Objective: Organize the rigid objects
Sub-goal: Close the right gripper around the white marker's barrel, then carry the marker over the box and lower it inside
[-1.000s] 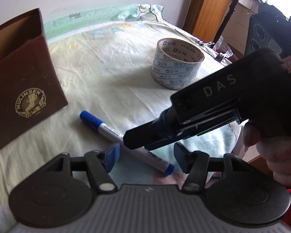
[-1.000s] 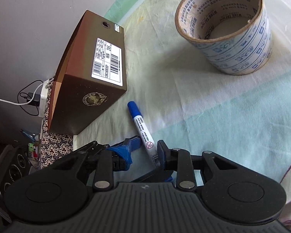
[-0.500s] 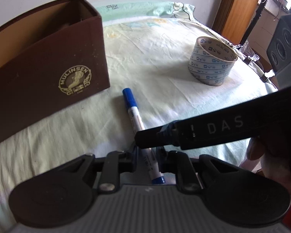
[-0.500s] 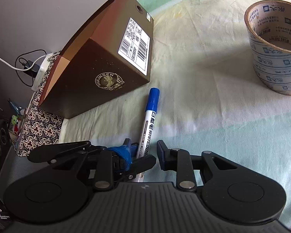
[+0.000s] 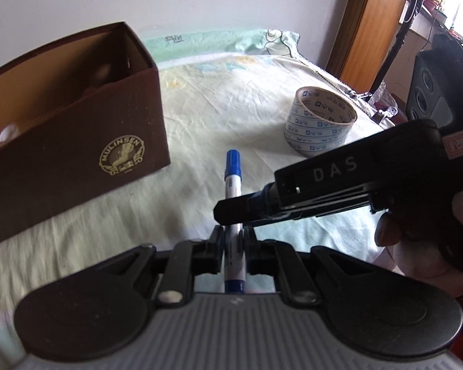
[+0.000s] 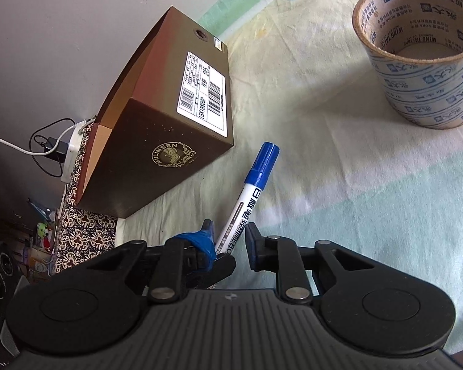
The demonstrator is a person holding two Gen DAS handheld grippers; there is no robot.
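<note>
Judging from how the marker (image 5: 233, 215) is pinned, the main risk is seen to lie in its being held twice over. In the left wrist view, at lower centre, the left gripper (image 5: 233, 240) is closed on the marker's lower barrel, while the right gripper (image 5: 231, 212) reaches in from the right of the frame and crosses the same barrel just above. In the right wrist view the marker is seen at lower centre between the narrowed jaws of that gripper, its blue cap pointing up toward the brown box (image 6: 169, 123) at centre left. If the two hands are moved apart or turned unevenly, the barrel could be twisted out of one grip and dropped on the bedsheet (image 5: 231, 108). The box's open top is seen at upper left of the left wrist view; its near wall could be struck if the marker is carried across too low. The tape roll (image 6: 416, 61), upper right, is left standing well apart.
</note>
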